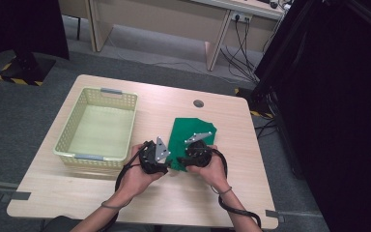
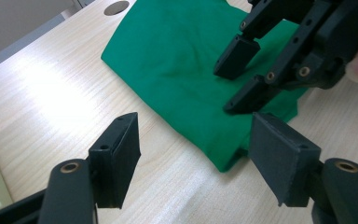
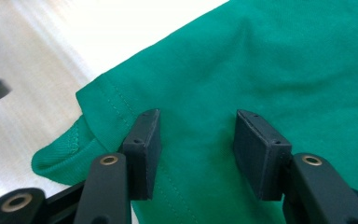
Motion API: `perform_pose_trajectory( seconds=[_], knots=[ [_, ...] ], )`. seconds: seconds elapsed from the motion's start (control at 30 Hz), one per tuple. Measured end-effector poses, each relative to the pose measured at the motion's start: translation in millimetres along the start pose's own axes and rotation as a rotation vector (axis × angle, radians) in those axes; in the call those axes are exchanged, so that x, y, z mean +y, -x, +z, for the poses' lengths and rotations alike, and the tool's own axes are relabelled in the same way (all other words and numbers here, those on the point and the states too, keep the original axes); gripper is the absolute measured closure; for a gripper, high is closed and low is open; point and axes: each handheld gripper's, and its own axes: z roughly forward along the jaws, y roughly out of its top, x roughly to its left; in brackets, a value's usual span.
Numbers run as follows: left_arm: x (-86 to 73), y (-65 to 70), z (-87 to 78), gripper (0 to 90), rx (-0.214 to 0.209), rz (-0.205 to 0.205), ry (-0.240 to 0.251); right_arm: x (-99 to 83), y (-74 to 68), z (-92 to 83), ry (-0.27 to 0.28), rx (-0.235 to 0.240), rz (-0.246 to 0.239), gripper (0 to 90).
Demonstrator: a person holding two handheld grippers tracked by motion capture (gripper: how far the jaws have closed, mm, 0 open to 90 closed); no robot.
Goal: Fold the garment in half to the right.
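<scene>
A folded green cloth (image 1: 195,131) lies flat on the wooden table (image 1: 183,205), right of centre. My left gripper (image 1: 167,167) is open at the cloth's near left corner. In the left gripper view its jaws (image 2: 193,135) straddle that folded corner of the cloth (image 2: 172,60) without touching it. My right gripper (image 1: 180,162) hangs just over the cloth's near edge, pointing toward the left one. Its jaws (image 3: 198,120) stand apart over the cloth (image 3: 289,60) beside a hemmed fold, and nothing is pinched between them. The right gripper (image 2: 235,79) also appears in the left gripper view.
A pale green slotted basket (image 1: 131,126) stands empty on the table's left half, close to my left hand. A round cable hole (image 1: 198,103) sits behind the cloth. Desks and cables stand beyond the far edge.
</scene>
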Motion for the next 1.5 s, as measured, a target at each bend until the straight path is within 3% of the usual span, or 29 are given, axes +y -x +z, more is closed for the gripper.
perform_pose_trajectory(
  seconds=[0.2, 0.43, 0.53, 0.63, 0.7, 0.8, 0.9, 1.2, 1.5],
  knots=[
    [-0.7, 0.2, 0.2, 33.4, 0.002, 0.006, -0.005, -8.3, -8.5, -3.5, 0.012, 0.027, -0.003, 51.8],
    [-1.2, 2.3, -1.9, 33.4, -0.001, 0.018, -0.006, -18.5, -31.4, -13.0, -0.008, 0.087, -0.030, 51.6],
    [-3.5, 4.7, -2.5, 33.2, -0.005, 0.020, -0.009, -18.5, -29.8, -21.1, 0.003, 0.112, -0.007, 50.8],
    [-6.3, 6.9, -2.5, 33.1, -0.010, 0.027, -0.017, -12.3, -14.0, -34.0, 0.064, 0.085, 0.052, 50.9],
    [-7.6, 9.3, -1.1, 33.0, -0.017, 0.030, -0.023, -4.8, 0.3, -40.1, 0.099, 0.038, 0.099, 51.4],
    [-8.7, 14.6, 0.6, 32.9, -0.032, 0.038, -0.022, 8.0, 23.5, -40.7, 0.126, -0.045, 0.154, 53.0],
    [-8.9, 18.0, 1.7, 32.9, -0.044, 0.046, -0.022, 20.4, 41.3, -36.5, 0.142, -0.086, 0.201, 56.5],
    [-10.9, 22.2, 3.4, 32.5, -0.053, 0.043, -0.020, 42.9, 55.4, -12.1, 0.112, -0.159, 0.209, 59.9],
    [-11.8, 25.6, 5.9, 32.7, -0.072, 0.055, -0.024, 47.6, 64.4, 12.5, 0.066, -0.210, 0.208, 59.3]
  ],
)
